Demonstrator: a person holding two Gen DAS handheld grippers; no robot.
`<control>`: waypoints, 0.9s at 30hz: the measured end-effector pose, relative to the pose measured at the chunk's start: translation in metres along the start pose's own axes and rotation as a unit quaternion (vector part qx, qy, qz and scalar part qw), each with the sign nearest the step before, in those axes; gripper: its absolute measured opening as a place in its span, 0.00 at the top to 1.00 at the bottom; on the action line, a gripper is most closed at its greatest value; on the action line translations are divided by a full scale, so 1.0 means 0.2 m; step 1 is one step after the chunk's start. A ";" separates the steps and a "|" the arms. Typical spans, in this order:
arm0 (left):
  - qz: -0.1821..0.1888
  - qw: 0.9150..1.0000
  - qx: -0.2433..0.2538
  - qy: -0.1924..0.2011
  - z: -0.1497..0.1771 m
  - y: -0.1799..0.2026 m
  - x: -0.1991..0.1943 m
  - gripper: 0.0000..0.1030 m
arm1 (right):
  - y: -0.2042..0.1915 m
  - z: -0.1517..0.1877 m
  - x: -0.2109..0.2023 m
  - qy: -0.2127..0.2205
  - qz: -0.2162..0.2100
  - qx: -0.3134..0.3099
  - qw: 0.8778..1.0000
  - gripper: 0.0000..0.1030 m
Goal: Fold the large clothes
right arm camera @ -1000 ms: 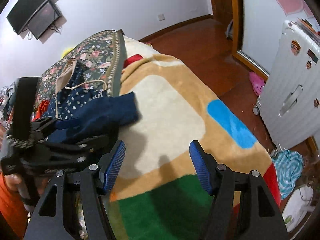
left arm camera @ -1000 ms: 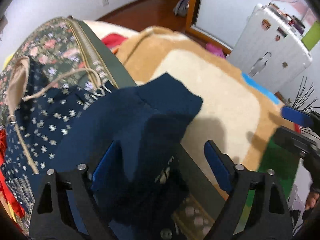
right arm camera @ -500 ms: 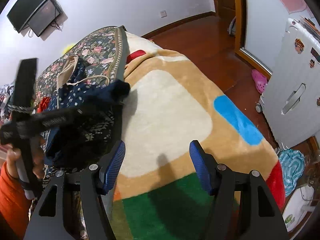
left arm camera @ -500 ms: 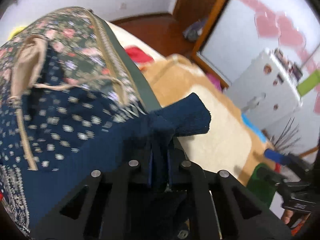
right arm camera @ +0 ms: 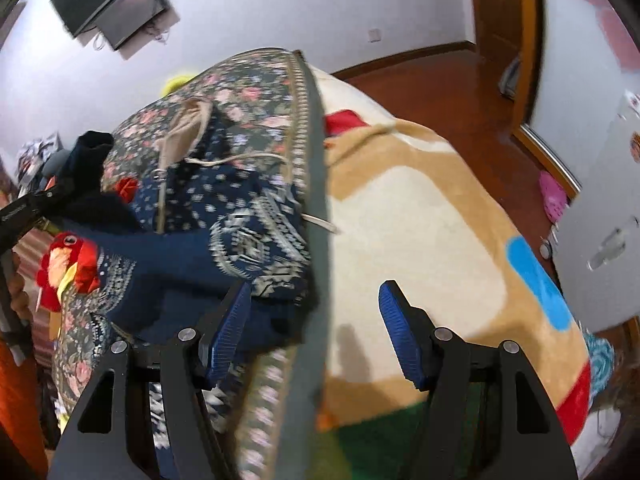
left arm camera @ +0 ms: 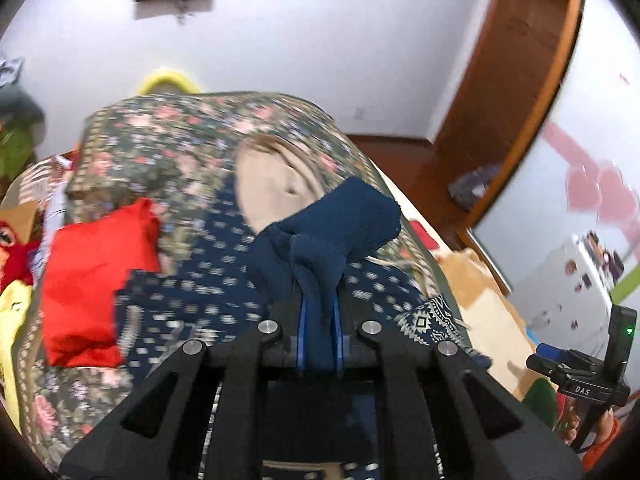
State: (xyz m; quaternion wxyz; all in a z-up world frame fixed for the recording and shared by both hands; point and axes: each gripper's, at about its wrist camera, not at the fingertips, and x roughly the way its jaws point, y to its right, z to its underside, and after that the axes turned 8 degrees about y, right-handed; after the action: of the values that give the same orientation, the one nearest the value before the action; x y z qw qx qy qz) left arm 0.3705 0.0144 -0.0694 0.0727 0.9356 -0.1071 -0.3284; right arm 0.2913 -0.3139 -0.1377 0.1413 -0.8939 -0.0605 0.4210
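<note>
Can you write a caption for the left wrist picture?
Left gripper pinches a navy sleeve above the floral quilt.

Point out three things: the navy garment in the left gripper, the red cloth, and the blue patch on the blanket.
navy garment (left arm camera: pixel 344 220), left wrist view, on the bunched fold above the gripper.
red cloth (left arm camera: pixel 92 280), left wrist view, at its middle.
blue patch (right arm camera: pixel 538 284), right wrist view, mid-patch on the blanket.

Even, soft indoor light, and plenty of smear in both views.

We see the floral quilt (left arm camera: pixel 168 140) blurred in the left wrist view, its print streaked; the right wrist view blurs the quilt's grey edge (right arm camera: pixel 316 208). Fisheye bending curves the door frame (left arm camera: pixel 532 80), black corners close in, and a faint shadow sits on the cream blanket (right arm camera: pixel 352 340).
</note>
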 end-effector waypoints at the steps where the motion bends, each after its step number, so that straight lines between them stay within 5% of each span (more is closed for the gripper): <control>1: -0.006 1.000 -0.004 0.010 0.00 -0.05 -0.04 0.93 | -0.03 -0.01 0.01 0.000 -0.003 -0.005 1.000 0.39; 9: -0.026 0.999 -0.017 0.009 0.15 -0.28 -0.09 0.94 | -0.30 -0.05 0.25 -0.046 -0.048 -0.030 0.997 0.39; 15: -0.042 0.997 -0.065 -0.024 0.37 -0.51 -0.03 0.94 | -0.37 0.07 0.47 -0.125 -0.042 -0.049 0.990 0.39; 19: -0.045 0.994 -0.085 -0.058 0.53 -0.60 -0.01 0.94 | -0.42 0.10 0.46 -0.126 -0.037 -0.076 0.988 0.36; 24: -0.060 0.984 -0.115 -0.119 0.75 -0.69 0.05 0.84 | -0.45 0.12 0.47 -0.132 -0.030 -0.092 0.987 0.33; 27: -0.096 0.980 -0.117 -0.132 0.83 -0.74 0.05 0.62 | -0.46 0.12 0.48 -0.132 -0.027 -0.100 0.986 0.30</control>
State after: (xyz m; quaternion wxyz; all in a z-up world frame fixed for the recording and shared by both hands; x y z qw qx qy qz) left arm 0.2953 0.1438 -0.2347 0.1349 0.8752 0.0141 -0.4643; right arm 0.3347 -0.1995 -0.1940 0.0530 -0.8382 -0.1443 0.5232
